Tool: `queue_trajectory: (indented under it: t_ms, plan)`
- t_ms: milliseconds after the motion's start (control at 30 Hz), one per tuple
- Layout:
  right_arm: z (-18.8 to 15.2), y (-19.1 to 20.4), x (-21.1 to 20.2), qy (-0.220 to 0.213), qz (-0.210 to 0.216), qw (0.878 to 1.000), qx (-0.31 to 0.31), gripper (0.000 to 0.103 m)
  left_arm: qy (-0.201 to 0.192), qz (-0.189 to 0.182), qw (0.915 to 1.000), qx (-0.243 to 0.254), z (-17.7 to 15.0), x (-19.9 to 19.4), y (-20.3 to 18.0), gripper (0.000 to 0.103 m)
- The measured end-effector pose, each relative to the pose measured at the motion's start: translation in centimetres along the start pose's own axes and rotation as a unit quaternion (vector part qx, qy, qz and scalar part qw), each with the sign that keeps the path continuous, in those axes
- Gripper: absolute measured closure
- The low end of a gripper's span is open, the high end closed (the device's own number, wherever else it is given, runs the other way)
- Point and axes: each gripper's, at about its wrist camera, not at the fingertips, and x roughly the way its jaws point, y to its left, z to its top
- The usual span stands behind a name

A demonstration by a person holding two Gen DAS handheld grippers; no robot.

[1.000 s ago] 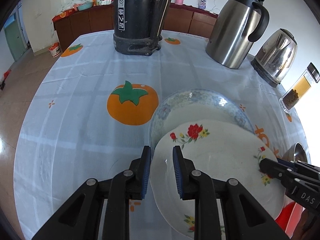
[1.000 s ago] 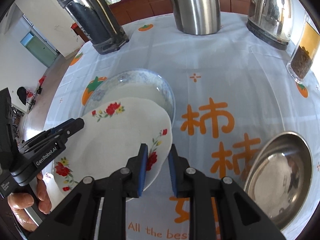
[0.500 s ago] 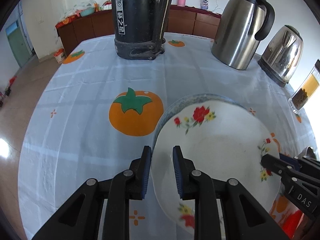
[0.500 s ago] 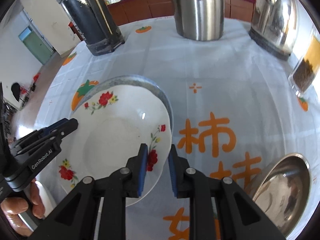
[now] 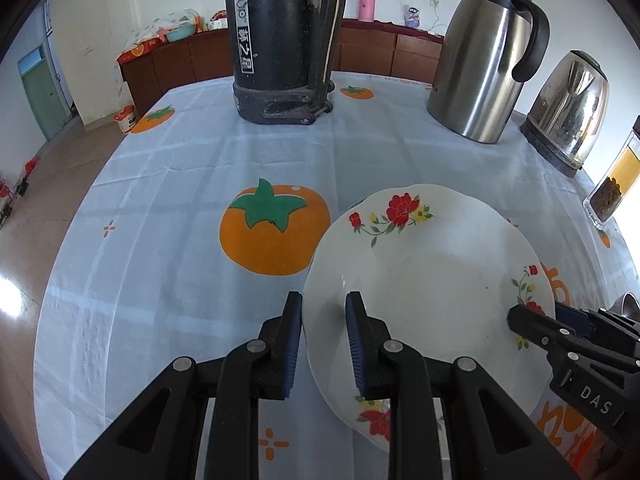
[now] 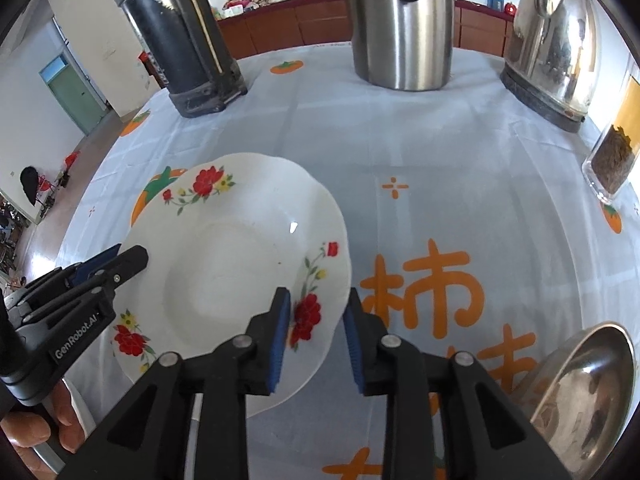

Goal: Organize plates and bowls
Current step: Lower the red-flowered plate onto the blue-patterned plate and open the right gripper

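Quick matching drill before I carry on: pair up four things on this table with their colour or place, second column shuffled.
Things:
1. flowered plate
2. tall flask
3. steel bowl
4. glass jar

Descriptions:
A. black, at the far side of the table
B. white, with both grippers at its rim
C. holds brown bits, at the right edge
D. shiny and empty, near right of the right gripper

Pairs: 1-B, 2-A, 3-D, 4-C

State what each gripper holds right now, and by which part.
The left gripper pinches the flowered plate by its near-left rim. The right gripper straddles the opposite rim, but its jaws are opening and the pads stand clear, so it holds nothing.
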Motion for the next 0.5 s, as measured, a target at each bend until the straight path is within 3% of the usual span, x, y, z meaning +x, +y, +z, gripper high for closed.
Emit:
queue_trajectory:
  t_ms: [200, 333, 500]
  plan:
    - [0.0, -1.2, -2.4, -0.024, 0.039, 0.998, 0.051, 0.064, -0.046, 0.043, 0.9975, 0.033, -0.7, -3.3, -0.4, 0.077]
    - [-0.4, -1.0, -5.4, -0.05, 0.04, 0.997, 0.051, 0.063, -0.063, 0.033, 0.9972, 0.023, -1.6, -5.6, 0.0, 0.07]
    - [-2.6, -0.2, -9.3, -0.066, 0.055, 0.994, 0.062, 0.051, -0.084, 0.05, 0.9951, 0.014, -3.7, -8.8, 0.9, 0.07]
